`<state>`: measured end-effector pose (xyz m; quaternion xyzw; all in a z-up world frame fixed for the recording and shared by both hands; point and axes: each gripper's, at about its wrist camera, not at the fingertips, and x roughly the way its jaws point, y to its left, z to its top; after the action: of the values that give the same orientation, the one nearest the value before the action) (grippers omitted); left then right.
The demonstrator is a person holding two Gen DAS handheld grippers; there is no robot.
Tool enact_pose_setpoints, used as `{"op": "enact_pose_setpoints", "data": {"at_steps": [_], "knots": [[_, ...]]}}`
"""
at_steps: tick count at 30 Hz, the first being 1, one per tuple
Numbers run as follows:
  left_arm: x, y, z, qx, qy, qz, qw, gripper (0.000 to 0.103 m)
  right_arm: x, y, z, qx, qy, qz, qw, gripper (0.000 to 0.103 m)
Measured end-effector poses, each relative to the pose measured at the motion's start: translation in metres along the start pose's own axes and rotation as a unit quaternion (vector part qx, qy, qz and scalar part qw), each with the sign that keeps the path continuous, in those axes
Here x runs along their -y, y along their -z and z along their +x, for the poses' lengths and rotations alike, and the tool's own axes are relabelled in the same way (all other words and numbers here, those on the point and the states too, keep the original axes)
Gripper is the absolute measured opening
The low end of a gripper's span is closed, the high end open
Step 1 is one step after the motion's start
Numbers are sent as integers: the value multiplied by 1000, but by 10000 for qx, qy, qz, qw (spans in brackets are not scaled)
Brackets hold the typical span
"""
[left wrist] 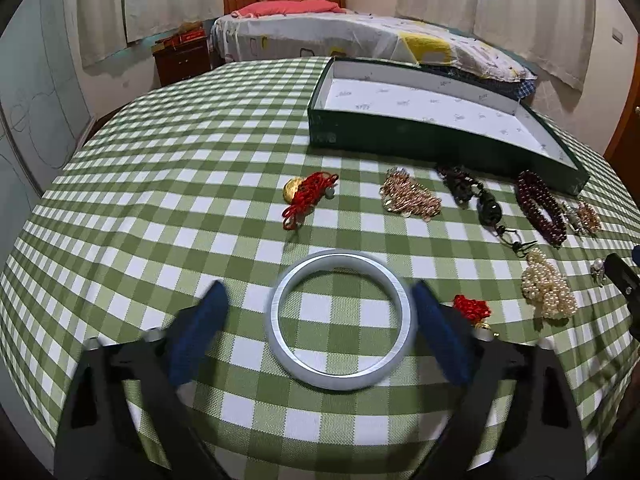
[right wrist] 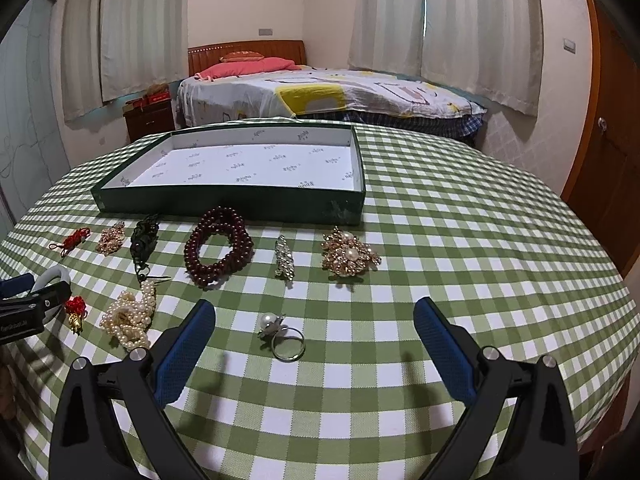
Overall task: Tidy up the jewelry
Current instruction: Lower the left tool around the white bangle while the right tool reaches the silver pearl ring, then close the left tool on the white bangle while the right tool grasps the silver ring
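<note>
A pale grey-white bangle [left wrist: 342, 320] lies flat on the checked cloth between the fingers of my left gripper [left wrist: 319, 288]. Its right blue pad [left wrist: 438, 332] is at the bangle's rim, while the left pad stands clear of it, so the jaws are open. My right gripper [right wrist: 315, 305] is open wide over a pearl ring [right wrist: 282, 336] that lies on the cloth between its fingers, untouched. An open dark green box [left wrist: 400, 136] [right wrist: 224, 200] with a white printed lining stands behind the jewellery with nothing in it.
Lying loose in front of the box are a red cord with a gold pendant [left wrist: 308, 196], a rose-gold chain [left wrist: 410, 196], dark red beads [right wrist: 218, 246], a pearl strand [right wrist: 130, 316], a silver brooch [right wrist: 285, 260] and a gold brooch [right wrist: 350, 256]. A bed stands beyond the round table.
</note>
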<state>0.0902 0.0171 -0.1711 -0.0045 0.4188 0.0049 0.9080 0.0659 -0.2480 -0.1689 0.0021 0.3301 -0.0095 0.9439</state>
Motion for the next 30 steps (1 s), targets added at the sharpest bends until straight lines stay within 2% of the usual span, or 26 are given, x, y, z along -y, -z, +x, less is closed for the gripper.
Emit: {"op": "enact_pose_setpoints", "data": {"at_steps": [1,8,10,12,13,17,19,21,23,30], "knots": [[1,0,-2,35,27,36,10000,69,1,0,0,-5,-18,23,10000,97],[1,0,-4,66,56,21,10000,69,3,1,5,-93,-210,72,9997,95],[1,0,-4,73,44,6,10000,69,2,2,6,-116,-222,46,9997,88],[1,0,-5,73,36,-11,10000,69,1,3,8,-190,-298,14,9994,57],[1,0,-5,75,32,-17,10000,69,0,4,10,-245,-307,5,9992,54],[0,0,-5,83,25,-33,10000,69,-3,7,11,-315,-422,-54,9986,54],[-1,-1,-5,101,26,-49,9999,69,-7,8,10,-317,-457,-144,9983,48],[-2,-1,-5,114,22,-52,9999,69,-10,10,12,-381,-524,-254,9976,32],[-2,-1,-6,122,19,-39,9999,69,-11,11,11,-392,-635,-270,9968,27],[-1,-1,-10,189,6,-10,9998,69,-9,11,8,-419,-703,-187,9965,26]]}}
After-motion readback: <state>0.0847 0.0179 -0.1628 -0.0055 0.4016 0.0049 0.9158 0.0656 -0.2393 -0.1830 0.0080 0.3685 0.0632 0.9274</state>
